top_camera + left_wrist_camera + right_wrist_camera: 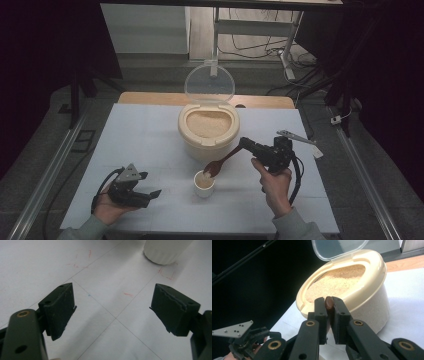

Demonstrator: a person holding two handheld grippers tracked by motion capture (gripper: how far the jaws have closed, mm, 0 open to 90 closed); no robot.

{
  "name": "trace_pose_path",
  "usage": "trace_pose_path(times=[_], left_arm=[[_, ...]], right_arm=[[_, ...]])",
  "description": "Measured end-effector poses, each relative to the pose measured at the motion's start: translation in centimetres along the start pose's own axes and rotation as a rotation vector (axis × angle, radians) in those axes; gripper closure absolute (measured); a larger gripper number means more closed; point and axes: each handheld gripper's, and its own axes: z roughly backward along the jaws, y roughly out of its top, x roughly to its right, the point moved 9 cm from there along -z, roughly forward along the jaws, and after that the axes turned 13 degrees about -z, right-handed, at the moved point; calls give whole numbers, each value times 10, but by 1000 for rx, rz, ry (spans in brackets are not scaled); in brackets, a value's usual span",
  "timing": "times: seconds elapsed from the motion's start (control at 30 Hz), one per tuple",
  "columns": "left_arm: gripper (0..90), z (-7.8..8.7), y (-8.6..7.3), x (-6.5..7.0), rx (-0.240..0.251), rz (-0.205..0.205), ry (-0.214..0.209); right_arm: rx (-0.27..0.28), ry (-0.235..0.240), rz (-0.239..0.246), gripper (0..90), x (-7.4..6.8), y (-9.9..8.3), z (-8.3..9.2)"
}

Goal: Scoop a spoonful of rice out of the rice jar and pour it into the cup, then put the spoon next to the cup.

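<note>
The right hand-held gripper (246, 144) is clamped tight on a brown spoon (223, 161) whose bowl sits over the white cup (204, 184) near the rice container (208, 132), while the left hand-held gripper (152, 194) rests wide open, holding nothing, on the tabletop (140, 135).

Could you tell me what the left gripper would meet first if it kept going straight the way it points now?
Probably the small white cup; the open left gripper aims roughly towards it across bare table, though depth is unclear.
</note>
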Motion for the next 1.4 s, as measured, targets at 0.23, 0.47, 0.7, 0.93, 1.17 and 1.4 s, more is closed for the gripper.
trace_pose_path(times=[0.23,0.47,0.7,0.93,1.17,1.4], left_arm=[[191,0,0,0,0,1,0],[191,0,0,0,-1,1,1],[191,1,0,0,5,6,2],[191,0,0,-1,3,6,2],[191,1,0,-1,7,7,5],[191,1,0,-1,7,9,5]], right_arm=[[1,5,7,834,0,0,2],[4,26,-24,834,5,0,3],[32,59,-31,834,6,5,14],[41,72,-13,834,9,11,28],[30,81,7,834,10,13,36],[8,83,30,834,11,13,38]])
